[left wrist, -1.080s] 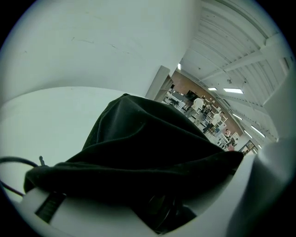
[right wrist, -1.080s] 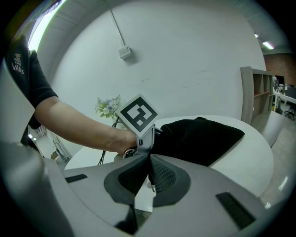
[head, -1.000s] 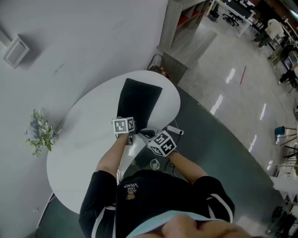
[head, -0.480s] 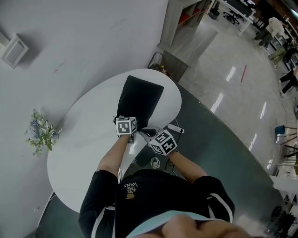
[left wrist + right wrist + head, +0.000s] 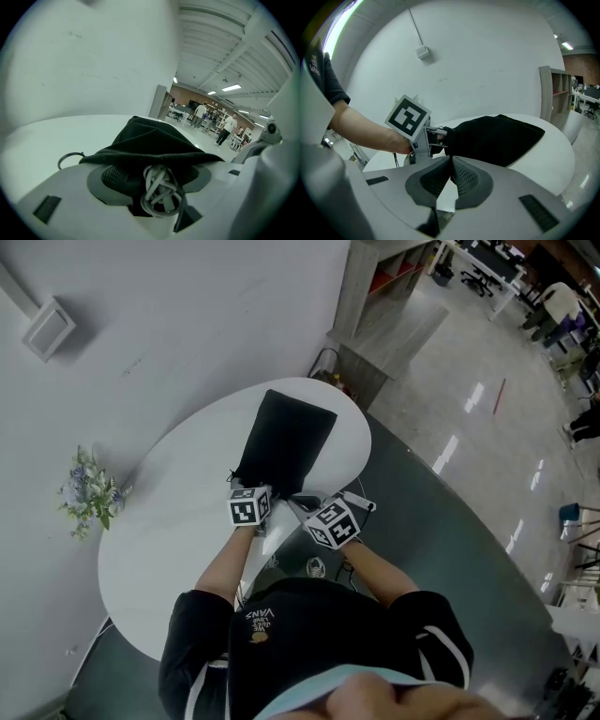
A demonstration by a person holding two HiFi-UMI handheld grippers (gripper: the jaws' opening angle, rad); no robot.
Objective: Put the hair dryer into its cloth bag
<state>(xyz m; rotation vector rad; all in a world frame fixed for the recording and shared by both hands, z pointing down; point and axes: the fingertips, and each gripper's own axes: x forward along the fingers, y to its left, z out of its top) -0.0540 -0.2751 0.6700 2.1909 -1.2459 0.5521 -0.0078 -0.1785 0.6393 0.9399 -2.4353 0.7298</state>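
**Grip on the bag's mouth loosens, dryer apparently inside**

Left gripper (image 5: 152, 180) sits right at the mouth of the cloth bag (image 5: 150, 140). Its jaws have just been opening and now stand wide apart. The black hem drapes loosely across them, and no pad presses on it. Between them, just inside the mouth, a coiled white cord (image 5: 159, 192) shows.

The hair dryer itself is out of sight. Judging by the cord and the raised cloth above it, it is already within the bag. The bag lies on the white table (image 5: 159, 521) with its closed end pointing away from the person.

Right gripper (image 5: 451, 164) waits at the same mouth, on the bag's other side, with its jaws pressed together. They meet just at the hem and may be pinching a fold of it, though the view is too tight to be sure.

The release suggests the loading step is done. What remains, at most, is tucking the cord deeper and closing the mouth.
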